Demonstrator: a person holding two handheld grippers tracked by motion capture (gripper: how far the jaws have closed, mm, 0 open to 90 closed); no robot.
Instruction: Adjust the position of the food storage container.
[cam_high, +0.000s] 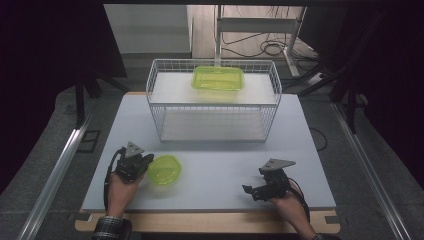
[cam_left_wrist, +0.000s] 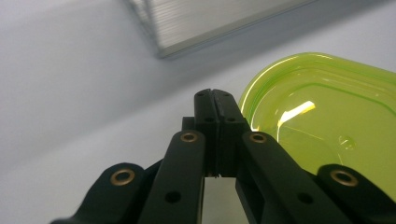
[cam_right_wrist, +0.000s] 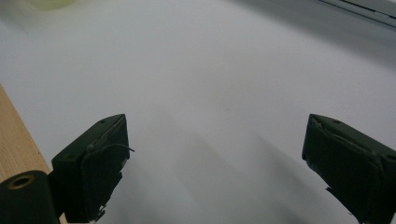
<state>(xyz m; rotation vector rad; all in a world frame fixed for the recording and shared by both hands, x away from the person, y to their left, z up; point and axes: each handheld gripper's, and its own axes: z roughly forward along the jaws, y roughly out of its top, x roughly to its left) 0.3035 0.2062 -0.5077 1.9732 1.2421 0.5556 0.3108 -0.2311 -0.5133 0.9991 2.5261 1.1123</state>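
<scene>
The high view looks forward and down from above the person's side, taking in the whole table (cam_high: 210, 185). The left gripper view sits low and close, facing along its jaws beside the green lid (cam_left_wrist: 327, 112), shared with the high view (cam_high: 164, 170). The right gripper view skims bare tabletop.

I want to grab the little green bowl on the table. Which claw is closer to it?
Left. The left claw sits shut right beside the bowl, at its left edge. The right claw is open, far off to the bowl's right.
</scene>
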